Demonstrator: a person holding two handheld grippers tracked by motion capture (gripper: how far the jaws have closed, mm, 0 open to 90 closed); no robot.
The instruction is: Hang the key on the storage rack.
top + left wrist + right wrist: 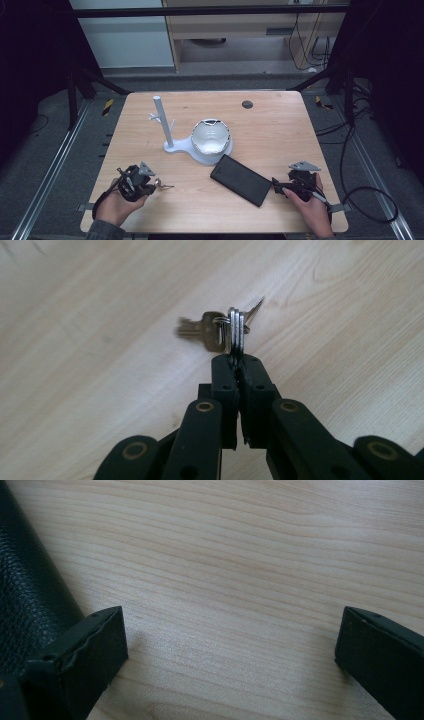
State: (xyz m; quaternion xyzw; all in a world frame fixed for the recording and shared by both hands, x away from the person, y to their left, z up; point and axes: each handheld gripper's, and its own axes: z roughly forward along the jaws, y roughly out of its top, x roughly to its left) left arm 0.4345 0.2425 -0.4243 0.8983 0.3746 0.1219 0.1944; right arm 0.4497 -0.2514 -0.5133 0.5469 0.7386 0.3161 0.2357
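near the front left corner of the table [280,120], the left tongs [239,360] are clamping a bunch of keys [220,330] just above the wood, while the right tongs [230,645] are gaping wide beside a black leather wallet [240,180].

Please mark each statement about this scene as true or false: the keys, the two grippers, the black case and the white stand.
1. The left gripper is shut on the keys. True.
2. The right gripper is clamped on the black case. False: its jaws stand wide apart over bare wood, and the case lies just beside one jaw.
3. The keys hang from a peg of the white stand. False: they sit in the left gripper, near the table's front left.
4. A crumpled silver bowl sits on the stand's base. True.
5. The black case lies between the bowl and the right gripper. True.
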